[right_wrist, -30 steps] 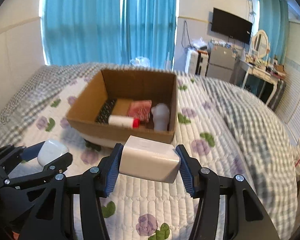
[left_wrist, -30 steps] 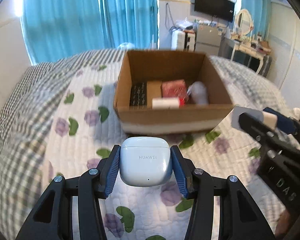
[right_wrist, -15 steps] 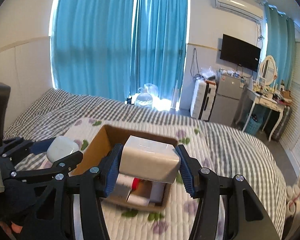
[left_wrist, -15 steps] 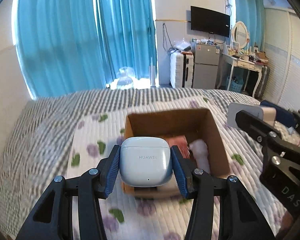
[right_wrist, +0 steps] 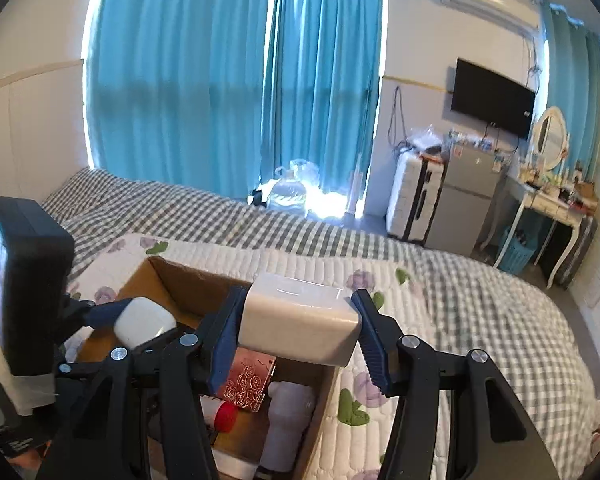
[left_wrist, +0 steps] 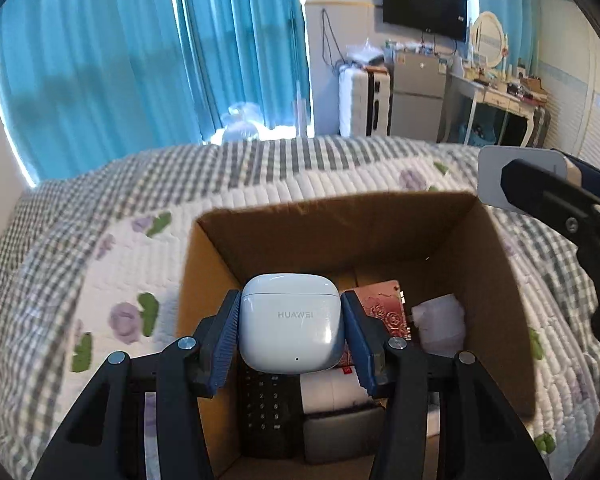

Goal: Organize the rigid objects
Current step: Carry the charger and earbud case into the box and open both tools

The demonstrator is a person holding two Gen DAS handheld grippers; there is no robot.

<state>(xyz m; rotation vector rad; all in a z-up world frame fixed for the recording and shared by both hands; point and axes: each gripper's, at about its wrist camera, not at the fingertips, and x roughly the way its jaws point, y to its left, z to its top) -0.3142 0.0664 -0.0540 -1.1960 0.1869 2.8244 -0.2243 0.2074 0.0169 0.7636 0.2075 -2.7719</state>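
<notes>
White earbud case (left_wrist: 292, 322); cream block (right_wrist: 298, 322); brown cardboard box (left_wrist: 496, 280); pink rose-embossed card (left_wrist: 384, 308) (gold-lined); grey-checked, purple-flowered bedspread (left_wrist: 100, 240); turquoise curtains (right_wrist: 228, 80); blue pads (left_wrist: 224, 344).

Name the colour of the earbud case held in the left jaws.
White earbud case, clearest in the left wrist view.

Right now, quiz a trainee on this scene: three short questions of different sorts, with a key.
1. True or false: the left gripper is shut on the white earbud case.
2. What does the right gripper hold? A) red-capped tube B) cream block C) remote
3. Fill in: the earbud case hangs over the open cardboard ____.

Key: 1 true; 2 B, the cream block; 3 box.
</notes>
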